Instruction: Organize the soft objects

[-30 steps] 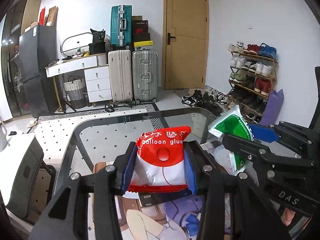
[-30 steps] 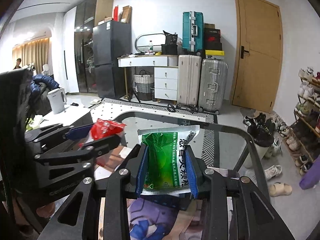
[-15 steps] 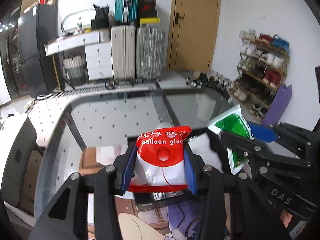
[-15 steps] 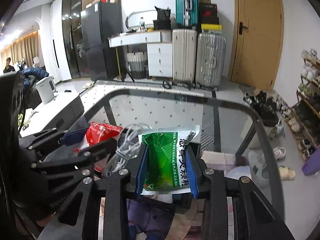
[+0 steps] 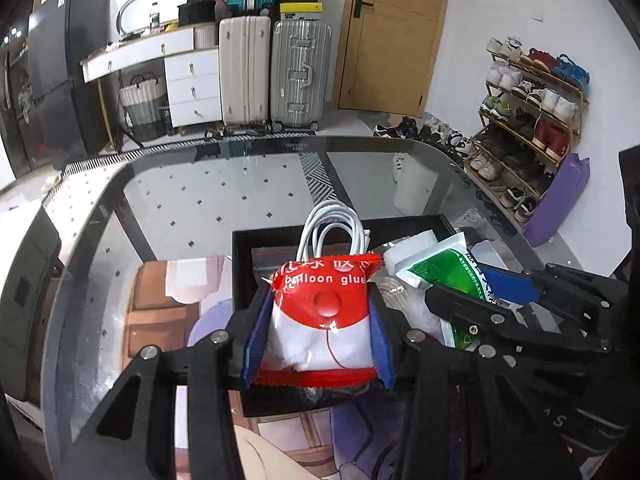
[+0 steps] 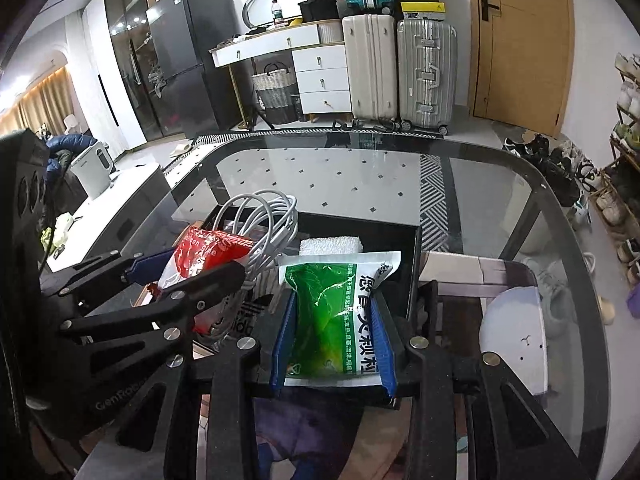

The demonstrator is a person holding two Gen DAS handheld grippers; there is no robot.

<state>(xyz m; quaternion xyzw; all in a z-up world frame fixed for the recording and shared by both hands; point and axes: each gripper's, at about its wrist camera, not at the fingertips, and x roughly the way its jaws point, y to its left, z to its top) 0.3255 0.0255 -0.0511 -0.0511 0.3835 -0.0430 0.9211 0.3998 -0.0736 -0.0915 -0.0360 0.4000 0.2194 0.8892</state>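
Here we pinch a light, crinkly red packet in the left tool; right tool, jaws opening, grips the slippery green sachet mid-body.

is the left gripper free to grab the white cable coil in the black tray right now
Probably not. The left gripper is shut on the red balloon glue packet, so its jaws are full. The white cable coil lies just ahead in the black tray with nothing covering it, but the packet must go first.

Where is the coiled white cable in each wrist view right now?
Left wrist: coiled white cable stands centre, just behind the red balloon glue packet.
Right wrist: the cable lies left of centre, beside that red packet.
Shared landmark: the black tray.
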